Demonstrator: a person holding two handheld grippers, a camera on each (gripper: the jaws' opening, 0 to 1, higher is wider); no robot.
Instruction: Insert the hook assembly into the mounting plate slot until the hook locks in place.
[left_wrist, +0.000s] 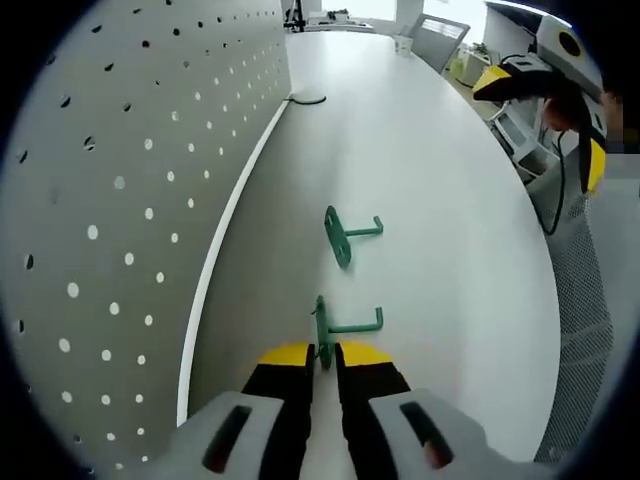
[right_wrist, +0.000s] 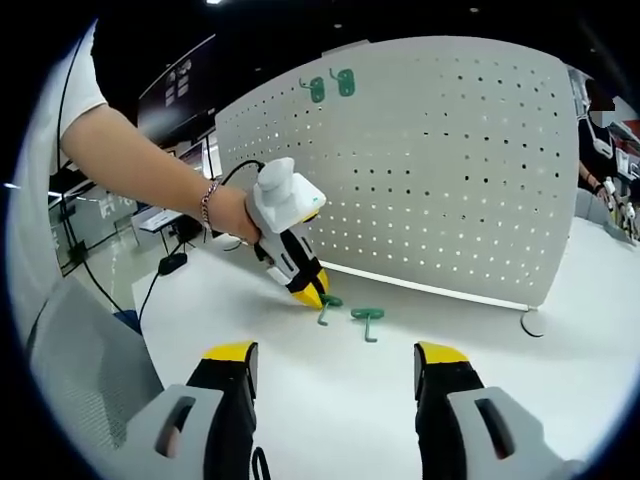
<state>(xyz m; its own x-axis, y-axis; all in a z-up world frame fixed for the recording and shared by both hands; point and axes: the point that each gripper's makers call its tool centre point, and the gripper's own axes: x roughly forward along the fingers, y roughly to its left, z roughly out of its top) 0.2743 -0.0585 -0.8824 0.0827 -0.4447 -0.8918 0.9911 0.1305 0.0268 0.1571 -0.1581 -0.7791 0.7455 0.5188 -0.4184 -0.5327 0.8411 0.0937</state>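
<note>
Two green hooks lie on the white table (left_wrist: 450, 230) in front of a white pegboard (left_wrist: 120, 180). My left gripper (left_wrist: 325, 352) is shut on the round base plate of the nearer hook (left_wrist: 345, 325), which rests on the table. The other hook (left_wrist: 342, 233) lies free a little further on. In the right gripper view a hand holds the left gripper (right_wrist: 312, 290) down on that hook (right_wrist: 328, 305), with the free hook (right_wrist: 367, 318) beside it. My right gripper (right_wrist: 335, 370) hovers open and empty, well short of both. Two more green hooks (right_wrist: 330, 85) hang high on the pegboard (right_wrist: 450, 170).
The pegboard stands on a curved foot (right_wrist: 530, 322) at its right end. A black cable (right_wrist: 160, 275) runs off the table's left side near a grey chair (right_wrist: 80, 380). The table's rounded edge (left_wrist: 555, 300) drops to the floor on the right.
</note>
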